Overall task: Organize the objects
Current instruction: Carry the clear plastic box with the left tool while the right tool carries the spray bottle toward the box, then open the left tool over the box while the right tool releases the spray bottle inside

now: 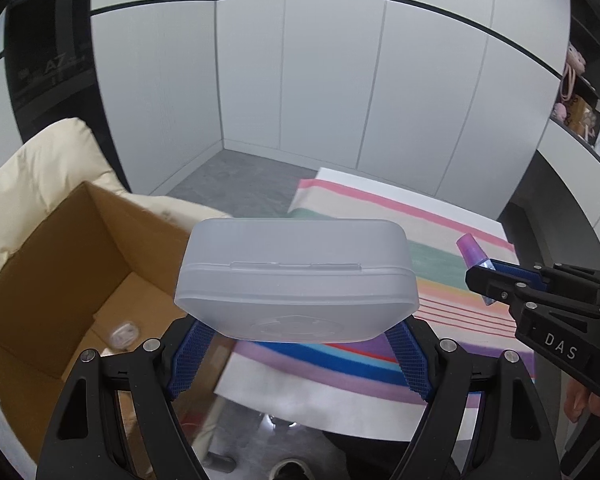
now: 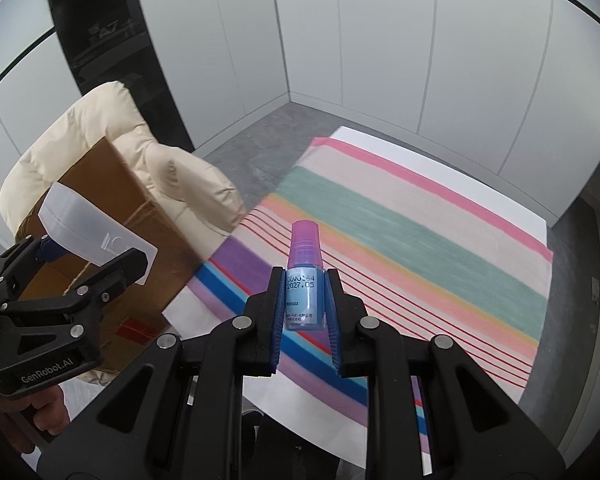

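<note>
Between the left tool's [image 1: 296, 354] pads, a frosted case [image 1: 296, 280] hangs by the open box [image 1: 60, 264]; carry it level over the opening before releasing. Right tool [image 2: 305, 300] pinches a small bottle [image 2: 303, 276] above the striped tabletop [image 2: 420, 216]. Only the left view shows the box's inside; only the right, the bottle's print.

Frosted plastic case [image 1: 296, 280], lid closed, held aloft beside open cardboard box [image 1: 60, 272]. Small blue bottle [image 2: 305, 280], purple cap, upright above striped cloth [image 2: 420, 216].
</note>
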Demonstrator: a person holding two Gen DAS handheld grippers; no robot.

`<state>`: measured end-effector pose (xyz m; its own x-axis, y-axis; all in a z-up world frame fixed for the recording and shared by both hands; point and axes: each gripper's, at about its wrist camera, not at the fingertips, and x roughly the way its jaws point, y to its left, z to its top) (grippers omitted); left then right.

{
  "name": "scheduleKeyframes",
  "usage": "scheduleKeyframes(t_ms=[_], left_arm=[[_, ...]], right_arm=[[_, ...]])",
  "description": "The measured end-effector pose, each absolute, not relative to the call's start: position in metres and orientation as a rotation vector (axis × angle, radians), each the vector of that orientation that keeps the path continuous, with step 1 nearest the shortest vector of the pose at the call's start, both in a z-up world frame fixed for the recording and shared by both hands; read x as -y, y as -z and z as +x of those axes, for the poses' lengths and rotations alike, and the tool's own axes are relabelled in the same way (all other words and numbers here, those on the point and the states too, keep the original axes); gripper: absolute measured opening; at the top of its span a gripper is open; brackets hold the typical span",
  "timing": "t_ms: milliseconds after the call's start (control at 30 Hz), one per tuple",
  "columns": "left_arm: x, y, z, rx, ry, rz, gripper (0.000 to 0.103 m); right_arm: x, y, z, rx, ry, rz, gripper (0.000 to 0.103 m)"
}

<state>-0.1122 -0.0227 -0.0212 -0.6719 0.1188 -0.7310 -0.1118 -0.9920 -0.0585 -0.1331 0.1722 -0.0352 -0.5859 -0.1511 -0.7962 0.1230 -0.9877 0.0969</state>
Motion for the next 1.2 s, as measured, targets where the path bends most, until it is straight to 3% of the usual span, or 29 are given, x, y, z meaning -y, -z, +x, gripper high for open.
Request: scheduleKeyframes(t_ms=[1200], left_arm=[[0.2,0.029,-0.062,0.196,-3.004,-1.345,0.083]], right_arm=[[0.016,0.028,-0.136,-0.145,2.421,1.198,0.02]])
